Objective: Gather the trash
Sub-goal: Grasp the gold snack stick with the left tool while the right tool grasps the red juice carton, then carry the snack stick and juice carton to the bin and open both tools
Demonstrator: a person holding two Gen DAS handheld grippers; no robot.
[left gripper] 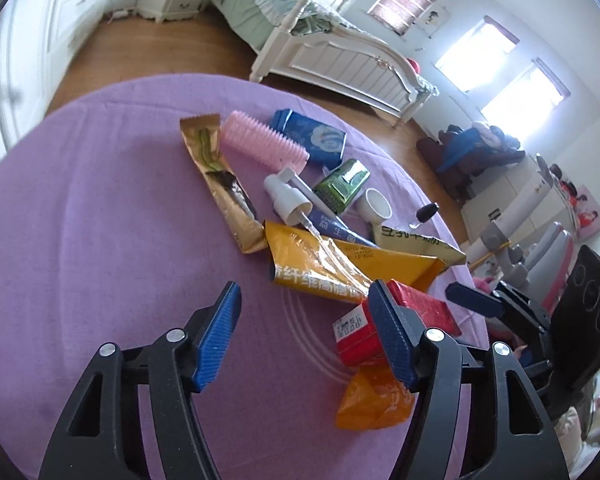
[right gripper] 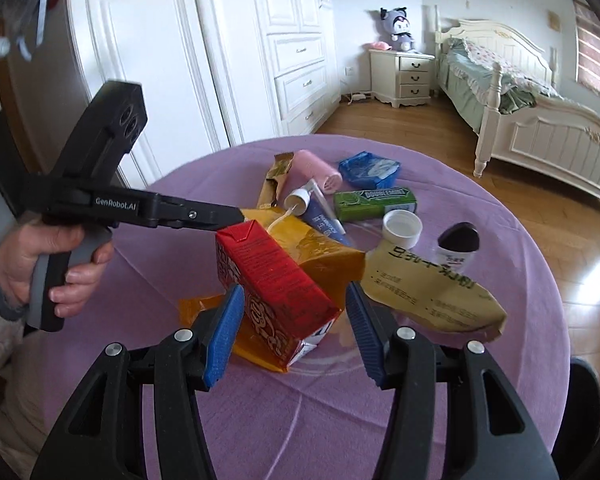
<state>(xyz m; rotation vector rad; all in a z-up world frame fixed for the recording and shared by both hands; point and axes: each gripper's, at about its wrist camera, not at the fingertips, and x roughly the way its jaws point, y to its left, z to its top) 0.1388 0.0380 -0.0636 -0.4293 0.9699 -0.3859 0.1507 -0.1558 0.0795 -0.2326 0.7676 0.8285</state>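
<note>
A pile of trash lies on a round table with a purple cloth (left gripper: 80,220). A red carton (right gripper: 276,292) lies on orange wrappers (right gripper: 320,256). My right gripper (right gripper: 296,328) is open, its blue pads on either side of the carton's near end. My left gripper (left gripper: 308,336) is open over the cloth; its right pad (left gripper: 392,340) is next to the red carton (left gripper: 416,312). It also shows in the right wrist view (right gripper: 220,216), reaching in from the left behind the carton. Also in the pile: a gold wrapper (left gripper: 220,184), pink roller (left gripper: 264,144), blue pack (left gripper: 316,136), green gum pack (right gripper: 374,202), white cap (right gripper: 402,228).
A beige paper bag (right gripper: 432,284) and a small dark-capped bottle (right gripper: 458,246) lie at the right of the pile. A white spray nozzle (left gripper: 286,196) lies on a blue tube. A bed (right gripper: 520,112), nightstand (right gripper: 404,76) and white wardrobe (right gripper: 220,40) stand beyond the table.
</note>
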